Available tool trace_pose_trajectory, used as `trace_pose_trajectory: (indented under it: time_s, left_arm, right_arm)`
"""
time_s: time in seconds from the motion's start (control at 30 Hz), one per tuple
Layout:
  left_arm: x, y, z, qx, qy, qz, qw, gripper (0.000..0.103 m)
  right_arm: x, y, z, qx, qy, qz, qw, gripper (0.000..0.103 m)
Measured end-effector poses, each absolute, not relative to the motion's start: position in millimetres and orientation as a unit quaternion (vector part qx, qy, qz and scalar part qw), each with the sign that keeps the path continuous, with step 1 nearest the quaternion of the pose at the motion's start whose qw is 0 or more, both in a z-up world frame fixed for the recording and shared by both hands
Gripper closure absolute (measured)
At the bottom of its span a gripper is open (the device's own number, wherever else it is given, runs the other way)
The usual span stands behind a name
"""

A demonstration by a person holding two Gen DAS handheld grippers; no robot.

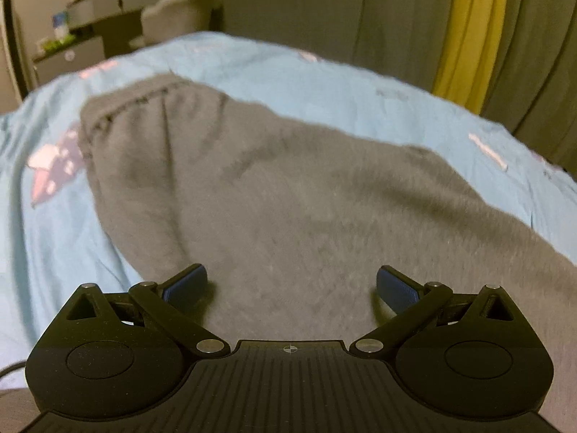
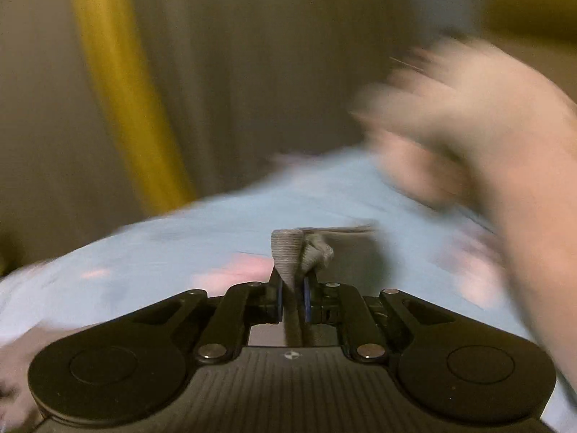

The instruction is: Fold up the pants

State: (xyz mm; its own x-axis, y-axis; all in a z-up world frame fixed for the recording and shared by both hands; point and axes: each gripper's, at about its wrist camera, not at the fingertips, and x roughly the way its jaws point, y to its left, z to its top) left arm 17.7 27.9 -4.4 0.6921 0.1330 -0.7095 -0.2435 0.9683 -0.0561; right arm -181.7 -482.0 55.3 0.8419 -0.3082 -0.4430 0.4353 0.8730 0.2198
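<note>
Currently the fold appears to be in its carrying step. The right gripper (image 2: 293, 297) is clamping a ribbed grey cuff (image 2: 286, 249) of the pants, its blue pads pressing on the fabric from both sides, with the cloth running back between the jaws toward the camera. The right wrist view is heavily smeared, so little beyond that grip is reading clearly.

The left gripper (image 1: 291, 283) is standing wide open, its pads apart and holding nothing, hovering just above the pants (image 1: 288, 195). The garment is lying spread across the light blue bedsheet (image 1: 324, 83), with what looks like the gathered waistband (image 1: 137, 101) at the far left end.

Judgement: the cuff end is being brought over toward the waistband end. The next move is calling for the right gripper to carry the cuff across without slackening its grip, and for the left gripper to come down and pin or take hold of the cloth so the lower layer is not dragging.

Count: two grippers; one pair of pants; one bedsheet; one yellow curtain panel (image 1: 468, 32) among grey ones. A pale blurred mass (image 2: 468, 126) at right is not identifiable.
</note>
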Motion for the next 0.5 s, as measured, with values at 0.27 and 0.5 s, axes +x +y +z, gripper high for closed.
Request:
trace_pose_trajectory:
  time_s: [0.27,0.5]
  left_arm:
    - [3.0,48.7,7.2,-0.114,0.345,0.103,0.926,0.0]
    - [9.7,45.1,-0.2,-0.118,0.362,0.061,0.923,0.0]
  right_arm:
    - [-90.5,-295.4,-14.6,0.079,0.313,0.061,0.944,0.093]
    - [-83.5,-282.4,-51.0,0.117,0.396,0.095,0.906,0.086]
